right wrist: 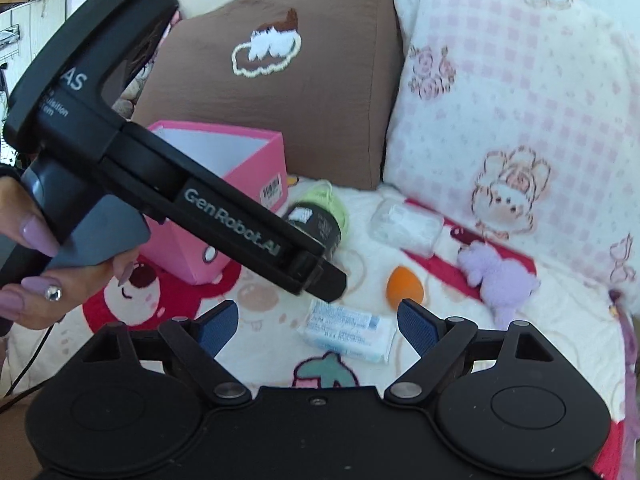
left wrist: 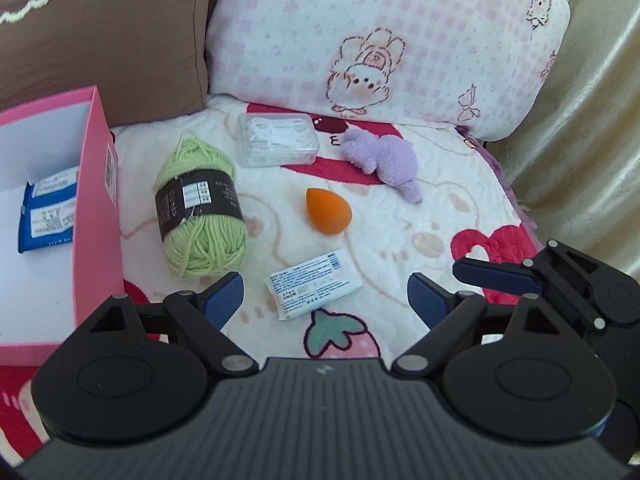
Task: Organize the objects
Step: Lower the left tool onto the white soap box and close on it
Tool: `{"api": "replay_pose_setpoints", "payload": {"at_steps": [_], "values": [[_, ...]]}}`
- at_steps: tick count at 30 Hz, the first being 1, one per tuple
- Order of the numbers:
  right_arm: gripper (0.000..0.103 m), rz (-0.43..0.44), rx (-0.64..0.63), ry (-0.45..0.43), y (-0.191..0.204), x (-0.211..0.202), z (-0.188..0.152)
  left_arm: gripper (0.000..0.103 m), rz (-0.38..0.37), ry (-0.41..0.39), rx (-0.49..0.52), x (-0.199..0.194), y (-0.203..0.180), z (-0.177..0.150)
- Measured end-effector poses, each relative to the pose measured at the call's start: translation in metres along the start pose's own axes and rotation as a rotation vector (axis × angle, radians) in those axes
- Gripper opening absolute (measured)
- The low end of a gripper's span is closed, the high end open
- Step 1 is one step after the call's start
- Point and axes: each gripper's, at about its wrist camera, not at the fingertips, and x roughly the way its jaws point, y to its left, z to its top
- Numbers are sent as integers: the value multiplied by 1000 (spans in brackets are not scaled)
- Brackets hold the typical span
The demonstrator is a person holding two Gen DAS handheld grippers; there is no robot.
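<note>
- With both sets of jaws spread wide and nothing between them, the left gripper (left wrist: pixel 324 300) and right gripper (right wrist: pixel 318 326) hang over the white wipes packet (left wrist: pixel 315 283) on the blanket (left wrist: pixel 400 216).
- Just beyond lie the orange sponge (left wrist: pixel 329 211), green yarn (left wrist: pixel 200 208), clear case (left wrist: pixel 277 140) and purple plush (left wrist: pixel 386 158).
- My read: one blue packet (left wrist: pixel 48 210) already sits in the pink box (left wrist: pixel 96 216), so this is the reach for the next pick.
- Next move calls for straddling the flat packet and closing low.
</note>
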Motion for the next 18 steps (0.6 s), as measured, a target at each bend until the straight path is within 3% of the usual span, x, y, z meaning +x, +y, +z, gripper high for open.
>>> {"api": "replay_pose_setpoints", "payload": {"at_steps": [5,8,10,13,18], "values": [[89,-36,-8,26,-7,10,-8,85,-26,-8,-15,19,11,-11],[89,-118,-74,6,-2,16,-12,83,-7,-20,6,31,13,-17],[89,-114,-107,5,1,22,-15,80,-2,-25,10,39,16,-21],[89,-101,-108,30,-1,36,-17,64,-17,-41,1,47,20,-26],[89,-95,-68,73,-6,65,-24,59,-15,-39,-25,63,28,-31]]}}
